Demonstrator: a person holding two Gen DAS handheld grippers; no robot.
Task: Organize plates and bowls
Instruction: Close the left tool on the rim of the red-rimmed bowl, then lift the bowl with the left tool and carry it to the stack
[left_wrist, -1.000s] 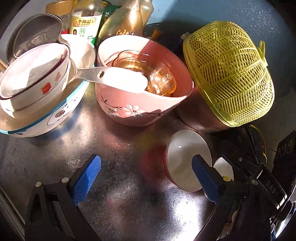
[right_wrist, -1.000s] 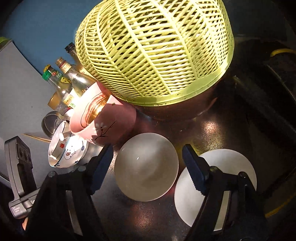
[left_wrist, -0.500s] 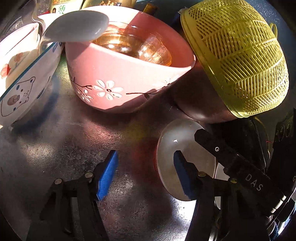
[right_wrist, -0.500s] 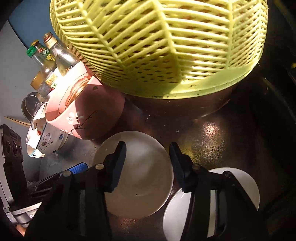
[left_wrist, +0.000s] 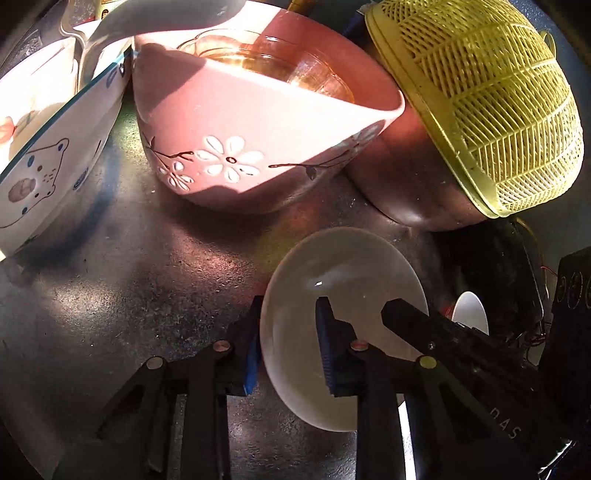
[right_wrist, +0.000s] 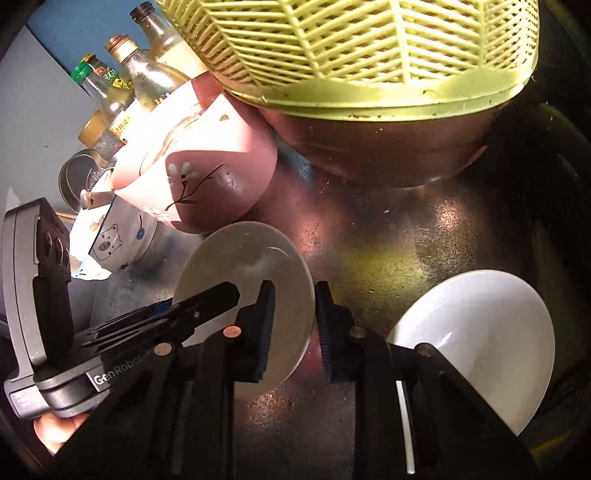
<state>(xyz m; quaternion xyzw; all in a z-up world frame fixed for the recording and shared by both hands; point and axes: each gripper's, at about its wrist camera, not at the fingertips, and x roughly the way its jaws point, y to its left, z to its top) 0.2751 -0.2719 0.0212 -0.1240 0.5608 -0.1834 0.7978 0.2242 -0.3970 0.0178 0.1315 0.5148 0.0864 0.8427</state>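
Observation:
A small white dish (left_wrist: 343, 280) lies on the dark metal counter in front of a pink flowered bowl (left_wrist: 258, 129). My left gripper (left_wrist: 288, 350) straddles the dish's left rim, one pad outside and one over the inside. Its jaws are closing and a gap still shows. My right gripper (right_wrist: 293, 325) straddles the opposite rim of the same dish (right_wrist: 243, 258), jaws also closing, pads not clamped. A second white plate (right_wrist: 480, 339) lies to the right, untouched. Each gripper shows in the other's view, over the dish.
A glass cup (left_wrist: 280, 70) sits inside the pink bowl. A bear-print bowl (left_wrist: 55, 158) with stacked bowls and a spoon stands at the left. An upturned yellow basket (left_wrist: 491, 99) covers a dark bowl (left_wrist: 413, 184). Bottles (right_wrist: 122, 85) line the back wall.
Both grippers have sunk toward the counter and their jaws have narrowed from wide apart to close around opposite rims of the small white dish. The dish has not moved.

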